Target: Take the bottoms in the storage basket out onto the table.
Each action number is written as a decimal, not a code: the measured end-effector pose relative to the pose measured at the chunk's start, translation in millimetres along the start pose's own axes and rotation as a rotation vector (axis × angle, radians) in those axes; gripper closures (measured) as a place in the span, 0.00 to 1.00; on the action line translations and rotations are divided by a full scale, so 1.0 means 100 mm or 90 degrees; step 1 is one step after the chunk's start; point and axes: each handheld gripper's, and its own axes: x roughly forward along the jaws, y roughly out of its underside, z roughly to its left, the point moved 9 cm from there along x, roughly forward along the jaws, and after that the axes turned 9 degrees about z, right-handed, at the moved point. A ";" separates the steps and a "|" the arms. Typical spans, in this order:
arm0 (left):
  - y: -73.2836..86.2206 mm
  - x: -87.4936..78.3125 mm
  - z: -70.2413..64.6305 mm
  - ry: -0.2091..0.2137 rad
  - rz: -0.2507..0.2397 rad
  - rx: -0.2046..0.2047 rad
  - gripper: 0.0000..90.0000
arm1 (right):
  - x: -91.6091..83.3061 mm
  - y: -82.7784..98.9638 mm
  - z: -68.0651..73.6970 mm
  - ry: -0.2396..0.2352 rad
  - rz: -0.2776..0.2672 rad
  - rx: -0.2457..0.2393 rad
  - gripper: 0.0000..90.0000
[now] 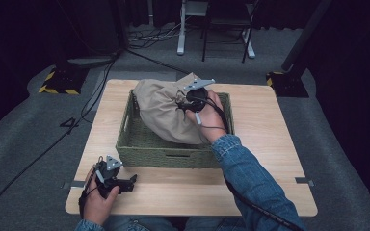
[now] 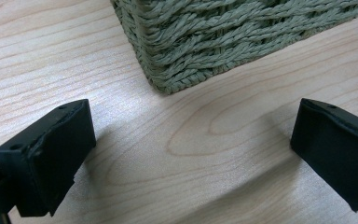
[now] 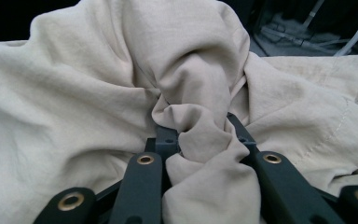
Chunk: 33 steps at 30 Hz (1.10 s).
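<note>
A beige cloth (image 1: 161,108) is bunched up in the green woven basket (image 1: 168,155) at the middle of the wooden table. My right gripper (image 1: 187,105) is over the basket's far right part, shut on a gathered fold of the beige cloth (image 3: 200,135), which bulges out between its jaws. My left gripper (image 1: 131,182) rests low on the table near the front left corner, in front of the basket. Its jaws stand wide apart with only bare wood between them, and a corner of the basket (image 2: 177,60) lies just ahead.
The wooden table (image 1: 270,144) has bare surface to the right of and in front of the basket. Cables, stand bases with yellow-black tape (image 1: 58,82) and chair legs (image 1: 224,33) stand on the grey floor beyond the table.
</note>
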 end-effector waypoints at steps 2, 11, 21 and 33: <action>0.00 0.00 0.00 0.000 0.001 0.000 0.00 | -0.03 -0.02 -0.01 0.002 -0.007 -0.001 0.80; 0.00 0.00 0.00 0.000 0.001 0.000 0.00 | -0.33 -0.12 -0.04 0.012 -0.046 -0.009 0.80; 0.00 0.00 0.00 0.000 0.001 0.000 0.00 | -0.71 -0.12 -0.12 0.029 -0.069 -0.006 0.80; 0.00 0.00 0.00 0.001 0.001 0.000 0.00 | -1.10 -0.01 -0.24 0.043 -0.096 -0.006 0.80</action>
